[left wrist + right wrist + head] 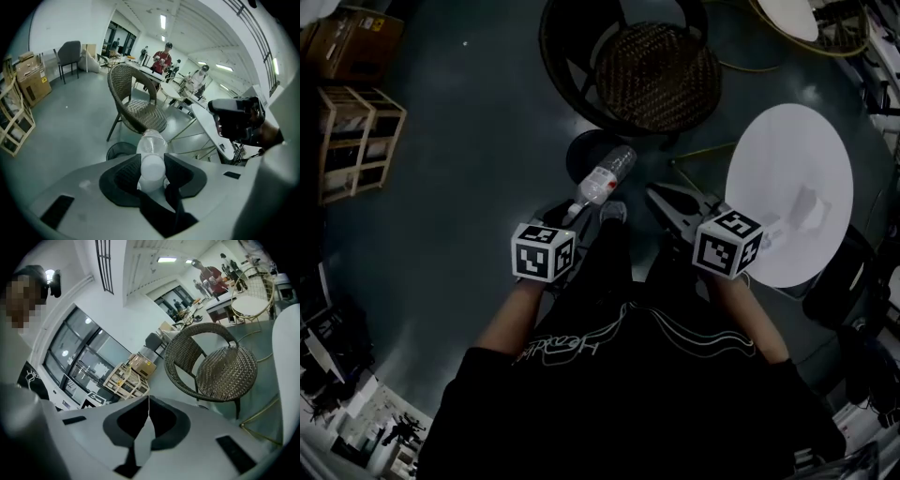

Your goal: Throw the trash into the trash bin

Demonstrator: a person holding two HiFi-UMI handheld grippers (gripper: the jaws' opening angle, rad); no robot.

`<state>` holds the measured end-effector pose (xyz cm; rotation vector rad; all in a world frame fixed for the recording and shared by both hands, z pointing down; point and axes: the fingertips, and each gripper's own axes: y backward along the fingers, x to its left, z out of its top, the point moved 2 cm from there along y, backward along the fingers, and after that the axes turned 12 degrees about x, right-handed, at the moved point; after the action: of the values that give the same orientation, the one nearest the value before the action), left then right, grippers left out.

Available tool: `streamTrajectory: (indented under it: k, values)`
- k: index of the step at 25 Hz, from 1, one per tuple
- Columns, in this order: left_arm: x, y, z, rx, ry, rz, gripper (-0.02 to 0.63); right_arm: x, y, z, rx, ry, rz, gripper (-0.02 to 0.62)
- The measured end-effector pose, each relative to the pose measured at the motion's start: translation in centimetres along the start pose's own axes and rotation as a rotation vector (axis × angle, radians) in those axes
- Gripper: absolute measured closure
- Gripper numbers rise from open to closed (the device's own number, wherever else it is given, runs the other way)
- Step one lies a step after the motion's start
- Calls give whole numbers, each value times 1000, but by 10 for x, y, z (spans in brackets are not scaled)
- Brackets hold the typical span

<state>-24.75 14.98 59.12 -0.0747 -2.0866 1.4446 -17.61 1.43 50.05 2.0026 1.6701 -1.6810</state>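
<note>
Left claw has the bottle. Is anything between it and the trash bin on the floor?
Nothing visible. The bottle held in the left claw points at the trash bin, its far end next to the bin's rim. The wicker chair stands beyond the bin and the white table off to the right, neither in the path.

Dark grey floor (469, 141)
Wicker chair (656, 75) top centre, trash bin (579, 155) below it, wooden crate (356, 141) and cardboard box (356, 42) upper left, round white table (787, 187) right.
</note>
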Motion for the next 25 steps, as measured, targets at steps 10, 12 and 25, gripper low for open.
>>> streamTrajectory:
  k: [10,12,25]
  values:
    - [86,-108,-11,191,-80,127,457,-51,-75,-35,137,-29,-68,561]
    - [93,-131,-10,220,-91,135,456,-65,-85,-48,172,-41,-81,561]
    - [140,-213,-3,298,-70,213,456,-136,-126,-109,353,-71,-109,561]
